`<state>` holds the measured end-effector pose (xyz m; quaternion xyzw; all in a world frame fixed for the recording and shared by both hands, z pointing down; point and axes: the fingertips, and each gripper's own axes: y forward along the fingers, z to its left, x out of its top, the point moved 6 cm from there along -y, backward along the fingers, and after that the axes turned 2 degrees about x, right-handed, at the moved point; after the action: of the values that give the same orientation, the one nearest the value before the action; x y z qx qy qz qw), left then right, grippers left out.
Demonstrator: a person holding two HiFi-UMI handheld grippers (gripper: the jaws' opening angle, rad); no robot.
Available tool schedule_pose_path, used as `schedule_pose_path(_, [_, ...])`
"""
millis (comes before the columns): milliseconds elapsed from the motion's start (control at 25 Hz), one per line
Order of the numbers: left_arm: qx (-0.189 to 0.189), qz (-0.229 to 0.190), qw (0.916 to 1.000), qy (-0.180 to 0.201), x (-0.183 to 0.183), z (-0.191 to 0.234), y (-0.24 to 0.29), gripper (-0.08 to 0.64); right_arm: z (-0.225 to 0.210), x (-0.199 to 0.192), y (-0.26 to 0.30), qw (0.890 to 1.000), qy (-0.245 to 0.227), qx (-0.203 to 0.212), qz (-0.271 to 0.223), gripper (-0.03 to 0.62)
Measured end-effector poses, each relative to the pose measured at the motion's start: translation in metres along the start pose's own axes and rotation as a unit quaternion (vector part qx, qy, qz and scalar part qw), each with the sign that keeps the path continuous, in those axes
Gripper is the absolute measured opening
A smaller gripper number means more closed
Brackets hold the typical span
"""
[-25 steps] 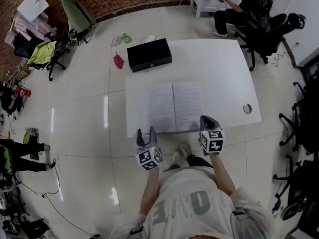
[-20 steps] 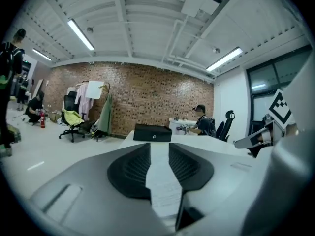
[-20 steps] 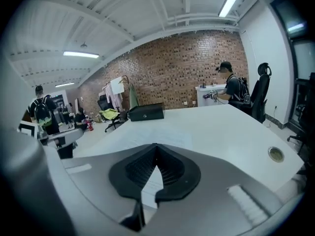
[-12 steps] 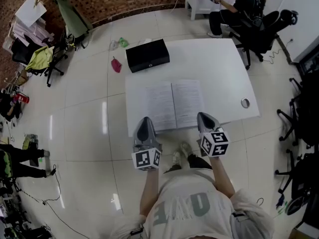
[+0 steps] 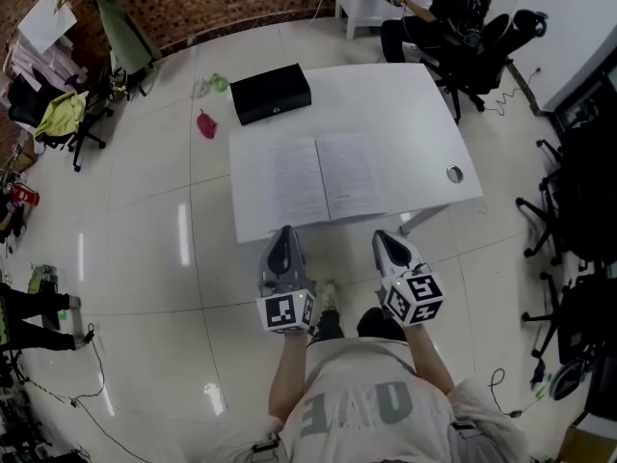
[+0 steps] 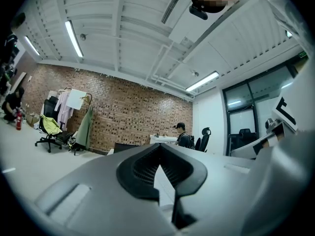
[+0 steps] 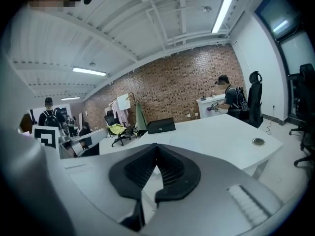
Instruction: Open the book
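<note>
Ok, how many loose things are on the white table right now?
2: the open book lies near the person's edge, and a black box sits at the far left corner. Nothing appears to be hidden.

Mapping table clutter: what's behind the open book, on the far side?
A black box lies at the table's far left corner, apart from the open book. Whatever is beneath the box, and the tabletop under the book's pages, is covered.

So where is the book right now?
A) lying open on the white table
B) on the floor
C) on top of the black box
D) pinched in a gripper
A: the book lies open, pages up, on the white table, near the table's edge closest to the person.
</note>
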<state>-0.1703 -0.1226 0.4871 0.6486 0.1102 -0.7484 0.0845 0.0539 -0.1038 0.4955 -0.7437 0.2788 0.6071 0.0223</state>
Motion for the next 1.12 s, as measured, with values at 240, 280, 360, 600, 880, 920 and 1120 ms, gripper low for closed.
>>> schedule_pose_path(240, [-0.02,-0.035,0.9987,0.031,0.035,-0.057,-0.085,0.017,0.049,-0.006,-0.088,0.997,-0.021,0.036,-0.066,0.005])
schedule_pose_path(280, [-0.018,-0.038,0.9989,0.021,0.034,-0.07,-0.106,0.017,0.054,-0.015,-0.113,0.996,-0.02,0.04,-0.075,0.005])
schedule_pose_path(360, [-0.016,-0.047,0.9987,-0.014,0.028,-0.096,-0.156,0.017,0.065,-0.04,-0.168,0.995,0.0,0.046,-0.093,0.005])
schedule_pose_path(600, [-0.018,-0.018,0.9992,-0.032,0.008,-0.176,-0.313,0.017,0.102,-0.114,-0.31,0.996,0.013,0.053,-0.076,0.005])
schedule_pose_path(880, [-0.042,-0.028,0.9987,0.003,0.033,-0.222,-0.417,0.017,0.154,-0.138,-0.41,0.995,-0.03,0.052,-0.083,0.003])
schedule_pose_path(920, [-0.042,-0.033,0.9986,0.004,0.036,-0.224,-0.425,0.017,0.157,-0.139,-0.418,0.994,-0.031,0.054,-0.088,0.003])
schedule_pose_path(1120, [-0.037,-0.044,0.9983,0.01,0.043,-0.235,-0.462,0.017,0.166,-0.147,-0.448,0.994,-0.028,0.049,-0.098,0.003])
